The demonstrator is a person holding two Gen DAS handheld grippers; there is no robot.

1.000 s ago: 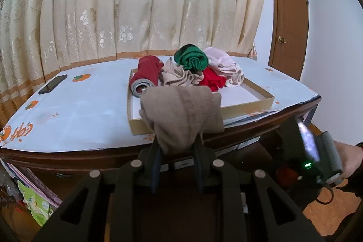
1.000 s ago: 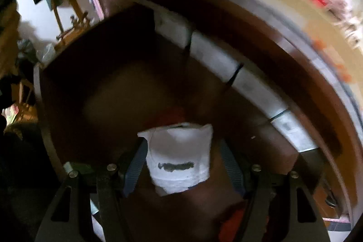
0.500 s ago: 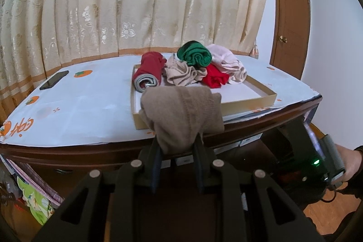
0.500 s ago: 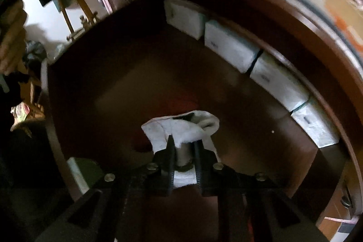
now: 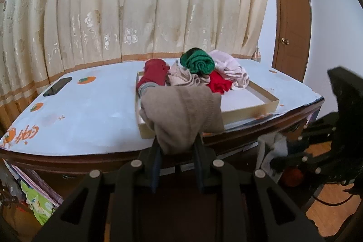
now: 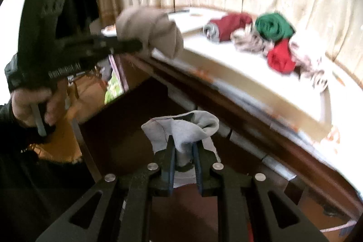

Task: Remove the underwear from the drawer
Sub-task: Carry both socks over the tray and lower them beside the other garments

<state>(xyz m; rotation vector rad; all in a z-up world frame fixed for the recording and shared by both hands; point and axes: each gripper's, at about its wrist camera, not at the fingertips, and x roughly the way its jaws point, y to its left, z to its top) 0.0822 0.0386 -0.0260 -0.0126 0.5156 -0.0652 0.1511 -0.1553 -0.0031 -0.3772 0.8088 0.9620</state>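
Both hands are mid-haul. The left tongs (image 5: 177, 165) are clamped on a beige rolled piece of underwear (image 5: 181, 117), held up in front of the tabletop (image 5: 90, 110) edge. The right tongs (image 6: 184, 162) are closed on a pale grey piece (image 6: 181, 130), clear of the dark wooden drawer (image 6: 127, 128) below, which sits open under the tabletop.

Judging by what lies out, a good part of the job is done: a shallow cardboard tray (image 5: 261, 106) on the tabletop holds a heap of pieces taken out, and two more are in the air, not yet set down. What is left, I reckon, is to drop these two in the tray and check the drawer (its floor is mostly dark and hidden here, with a hint of something red low in the right wrist view, too blurred to name).

Count in the tray, from the left wrist view: one dark red roll (image 5: 153, 76), one green roll (image 5: 197, 61), one bright red piece (image 5: 219, 83), one beige-white crumpled piece (image 5: 186, 78), one pinkish-white piece (image 5: 233, 69). That makes five, plus two in the tongs. One phone (image 5: 57, 86) lies on the tabletop's left side.
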